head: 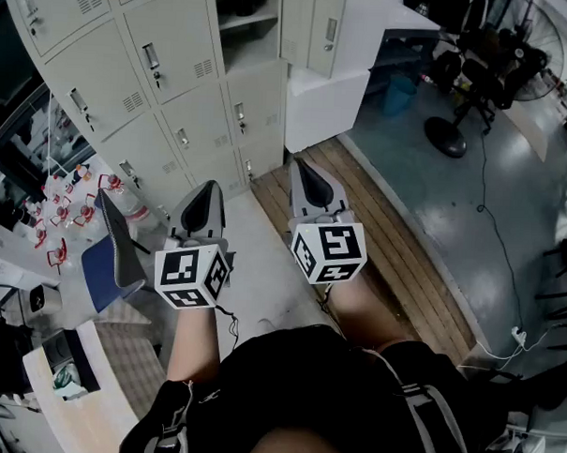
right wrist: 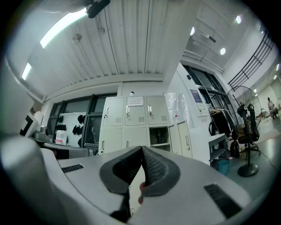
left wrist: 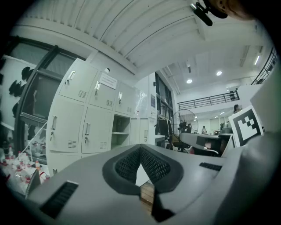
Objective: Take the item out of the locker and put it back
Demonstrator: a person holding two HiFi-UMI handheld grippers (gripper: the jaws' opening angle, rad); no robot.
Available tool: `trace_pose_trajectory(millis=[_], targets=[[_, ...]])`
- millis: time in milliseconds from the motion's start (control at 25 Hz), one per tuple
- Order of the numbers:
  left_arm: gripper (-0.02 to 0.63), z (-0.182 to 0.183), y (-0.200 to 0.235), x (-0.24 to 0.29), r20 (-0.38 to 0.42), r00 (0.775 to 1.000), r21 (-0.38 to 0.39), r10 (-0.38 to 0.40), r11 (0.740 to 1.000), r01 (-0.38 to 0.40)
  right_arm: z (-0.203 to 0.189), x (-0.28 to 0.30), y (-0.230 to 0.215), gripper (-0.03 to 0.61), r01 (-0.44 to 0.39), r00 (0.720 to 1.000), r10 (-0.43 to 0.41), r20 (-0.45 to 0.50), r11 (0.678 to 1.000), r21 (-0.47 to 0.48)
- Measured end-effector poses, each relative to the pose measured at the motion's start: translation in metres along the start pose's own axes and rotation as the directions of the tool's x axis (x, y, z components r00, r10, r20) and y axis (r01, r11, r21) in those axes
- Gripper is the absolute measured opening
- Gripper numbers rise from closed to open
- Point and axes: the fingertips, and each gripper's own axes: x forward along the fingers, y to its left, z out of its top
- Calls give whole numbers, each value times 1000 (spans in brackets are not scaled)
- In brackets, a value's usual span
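A bank of pale grey lockers (head: 168,84) stands ahead of me. One compartment (head: 248,17) is open, with a shelf inside. In the right gripper view this open compartment (right wrist: 159,136) holds a dark shape (right wrist: 159,133) that I cannot make out. My left gripper (head: 208,194) and right gripper (head: 307,175) are held side by side in front of my body, well short of the lockers. Both are shut with nothing between the jaws. In the gripper views the left gripper (left wrist: 140,148) and right gripper (right wrist: 142,147) each show their ribbed pads meeting at the tip.
A blue chair (head: 108,260) stands at my left beside a table with small bottles (head: 64,211). A strip of wooden flooring (head: 395,254) runs to my right. Farther off are a floor fan (head: 447,134), a blue bin (head: 399,93) and a cable on the floor (head: 494,230).
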Motion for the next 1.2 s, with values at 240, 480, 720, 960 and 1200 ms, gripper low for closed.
trace_pose_trajectory(millis=[240, 480, 720, 960, 1200], targets=[[12, -3, 6, 4, -4, 1000, 15, -9, 1000, 9, -8, 6, 1, 15, 13, 1000, -13, -25, 1000, 6], [12, -12, 29, 9, -6, 999, 9, -37, 999, 37, -17, 21, 14, 15, 59, 998, -59, -26, 998, -3], [12, -19, 43, 20, -20, 997, 2, -75, 997, 75, -29, 41, 21, 15, 79, 996, -79, -40, 997, -2], [12, -19, 68, 53, -20, 996, 9, -82, 997, 83, -35, 84, 6, 15, 99, 995, -99, -22, 995, -5], [12, -20, 98, 126, -16, 998, 24, -67, 997, 68, -48, 161, -23, 15, 85, 996, -85, -21, 996, 10]])
